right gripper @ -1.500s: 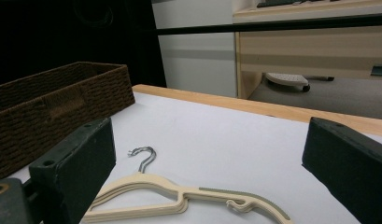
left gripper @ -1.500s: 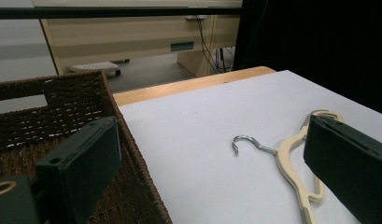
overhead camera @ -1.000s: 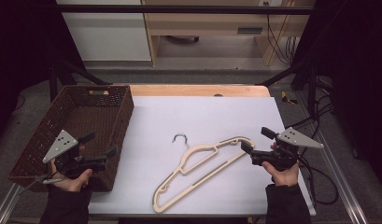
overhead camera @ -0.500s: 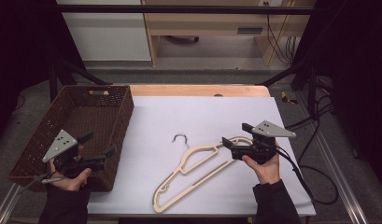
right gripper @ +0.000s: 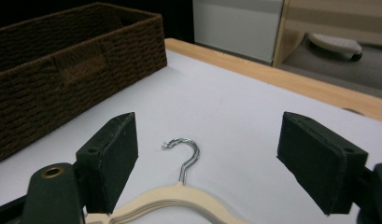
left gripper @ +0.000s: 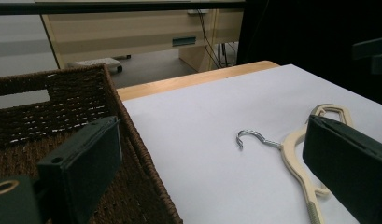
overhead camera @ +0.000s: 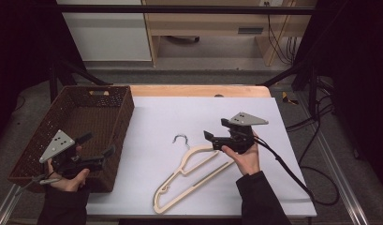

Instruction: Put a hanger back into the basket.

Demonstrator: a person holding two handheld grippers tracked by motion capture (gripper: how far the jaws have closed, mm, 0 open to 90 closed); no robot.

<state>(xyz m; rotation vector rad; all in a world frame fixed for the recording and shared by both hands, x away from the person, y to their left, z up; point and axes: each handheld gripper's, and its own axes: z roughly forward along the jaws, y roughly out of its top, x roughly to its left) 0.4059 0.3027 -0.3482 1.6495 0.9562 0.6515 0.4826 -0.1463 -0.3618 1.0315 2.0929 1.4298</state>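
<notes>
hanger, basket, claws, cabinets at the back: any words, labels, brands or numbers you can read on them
None can be read.
hanger: plain cream with a metal hook, no print.
basket: bare brown weave, no tag.
right claw and left claw: black pads, no marking.
cabinet: a small dark plate, too small to read.

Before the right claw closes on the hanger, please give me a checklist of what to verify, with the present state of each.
1. Right claw open, though its jaws have just been closing: ok.
2. Hanger neck between its jaws: ok.
3. Pads pressing the hanger: not ok, a gap on both sides.
4. Metal hook free on the table: ok.
5. Basket room inside: ok.
6. Left claw away from the hanger: ok.
</notes>
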